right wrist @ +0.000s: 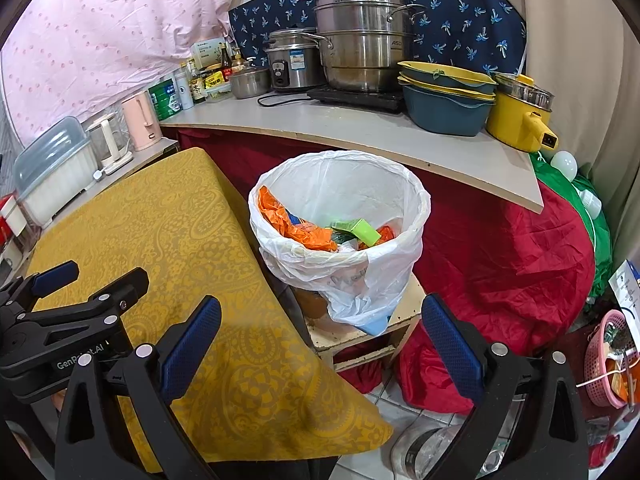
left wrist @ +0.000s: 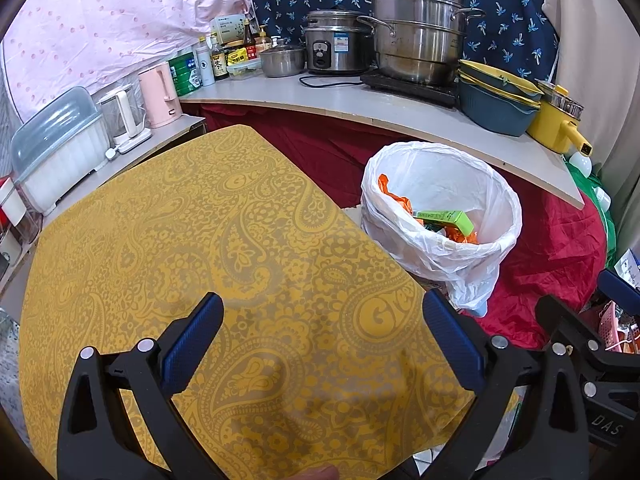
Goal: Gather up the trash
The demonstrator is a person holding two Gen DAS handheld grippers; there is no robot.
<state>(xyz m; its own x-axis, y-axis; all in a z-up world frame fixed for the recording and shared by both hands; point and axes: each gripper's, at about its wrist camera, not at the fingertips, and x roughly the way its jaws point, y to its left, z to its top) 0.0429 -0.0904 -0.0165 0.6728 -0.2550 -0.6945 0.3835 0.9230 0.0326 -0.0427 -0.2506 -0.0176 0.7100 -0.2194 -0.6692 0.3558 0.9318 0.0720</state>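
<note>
A trash bin lined with a white plastic bag (left wrist: 440, 208) (right wrist: 340, 216) stands right of the table. Inside lie orange wrappers (right wrist: 296, 224) and a green box (right wrist: 358, 230), also seen in the left wrist view (left wrist: 444, 218). My left gripper (left wrist: 322, 340) is open and empty above the yellow patterned tablecloth (left wrist: 200, 240). My right gripper (right wrist: 320, 344) is open and empty, in front of the bin, above the table's right edge. The left gripper also shows at the left of the right wrist view (right wrist: 96, 276).
A counter (right wrist: 360, 132) behind the bin carries steel pots (right wrist: 360, 40), a rice cooker (right wrist: 292, 64), stacked bowls (right wrist: 444, 96) and a yellow pot (right wrist: 520, 116). Red cloth (right wrist: 500, 260) drapes right of the bin. A pink basket (right wrist: 608, 360) sits at far right.
</note>
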